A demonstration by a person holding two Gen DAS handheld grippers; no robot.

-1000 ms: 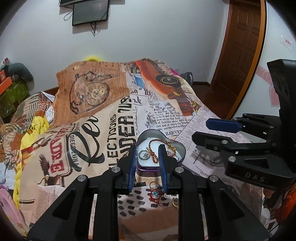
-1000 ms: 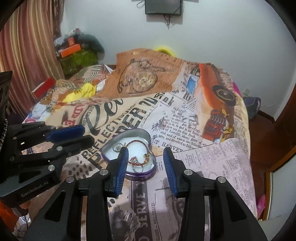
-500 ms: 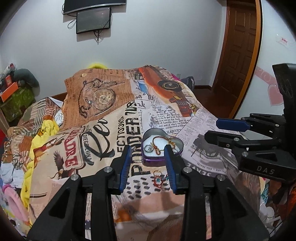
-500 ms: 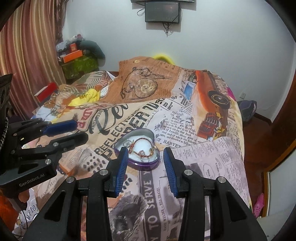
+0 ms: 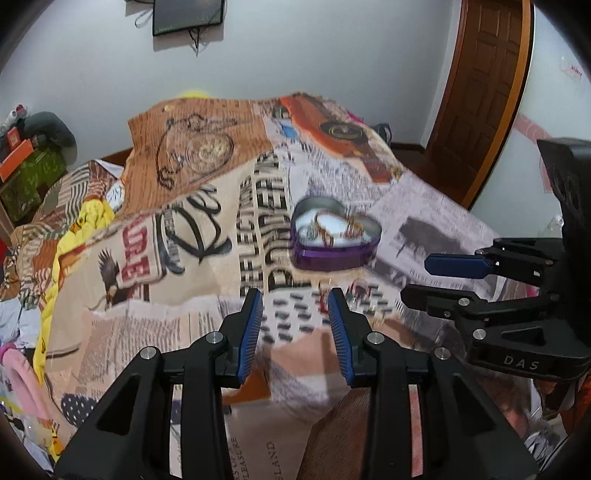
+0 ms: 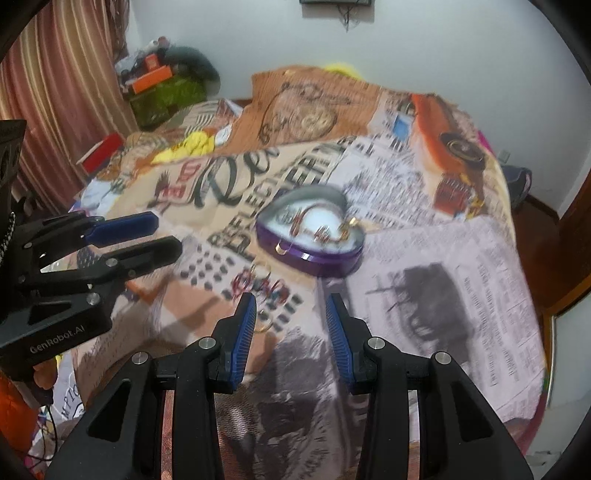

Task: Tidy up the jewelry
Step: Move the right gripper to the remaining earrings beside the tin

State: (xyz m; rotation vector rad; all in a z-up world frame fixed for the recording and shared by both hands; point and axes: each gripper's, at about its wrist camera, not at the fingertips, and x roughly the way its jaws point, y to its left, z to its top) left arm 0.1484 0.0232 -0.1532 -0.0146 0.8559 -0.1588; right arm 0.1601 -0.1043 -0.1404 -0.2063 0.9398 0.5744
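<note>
A purple heart-shaped tin point(image 5: 334, 236) sits open on the printed bedspread, with gold chains and rings inside; it also shows in the right wrist view point(image 6: 312, 232). Loose red and gold jewelry point(image 6: 262, 284) lies on the bedspread in front of the tin, seen blurred in the left wrist view point(image 5: 354, 291). My left gripper point(image 5: 294, 301) is open and empty, held back from the tin. My right gripper point(image 6: 290, 308) is open and empty, just behind the loose jewelry. Each gripper shows in the other's view, the right point(image 5: 439, 278) and the left point(image 6: 155, 236).
The bedspread point(image 5: 207, 236) covers a bed. Clutter and boxes point(image 6: 162, 88) sit at the far left by a curtain. A wooden door point(image 5: 480, 88) stands at the right. A dark screen point(image 5: 188, 14) hangs on the wall.
Both grippers have pulled back and up from the tin, which now looks farther away. The left jaws have opened wider. The jewelry in the tin stays put.
</note>
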